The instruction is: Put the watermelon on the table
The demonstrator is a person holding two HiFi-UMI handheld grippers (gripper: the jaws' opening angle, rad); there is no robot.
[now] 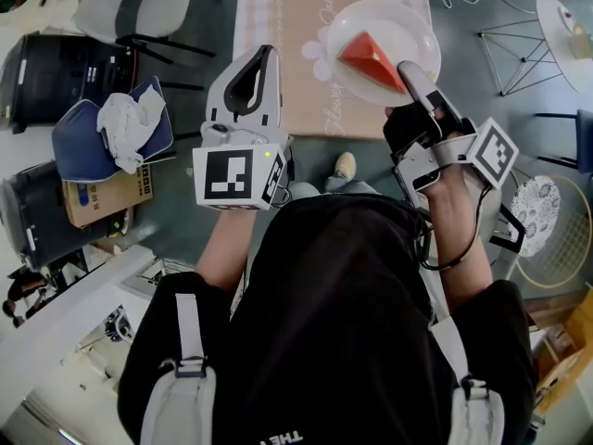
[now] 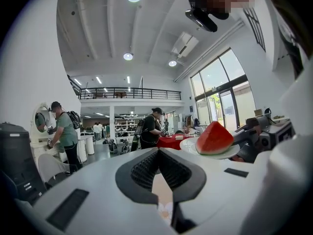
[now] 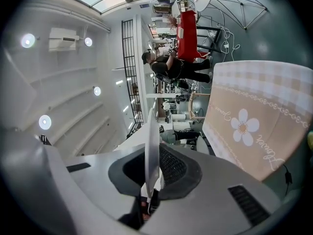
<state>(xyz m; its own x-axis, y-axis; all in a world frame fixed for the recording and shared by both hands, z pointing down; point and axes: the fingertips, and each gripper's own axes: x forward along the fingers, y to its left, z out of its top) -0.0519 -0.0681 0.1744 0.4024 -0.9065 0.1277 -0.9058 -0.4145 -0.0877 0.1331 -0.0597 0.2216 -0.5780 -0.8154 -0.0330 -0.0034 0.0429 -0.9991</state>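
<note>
Resting on plate (image 1: 414,19), watermelon (image 1: 371,60) sits upper centre of frame, over table (image 1: 278,54). Right gripper (image 1: 405,70) clamped on plate rim; left gripper (image 1: 248,68) jaws together, empty. Advise: keep plate level, lower gently onto table, then release.

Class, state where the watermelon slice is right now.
In the head view, upper right of centre: the watermelon slice lies on the white plate, whose rim the right gripper grips, over the near end of the beige-clothed table.
</note>
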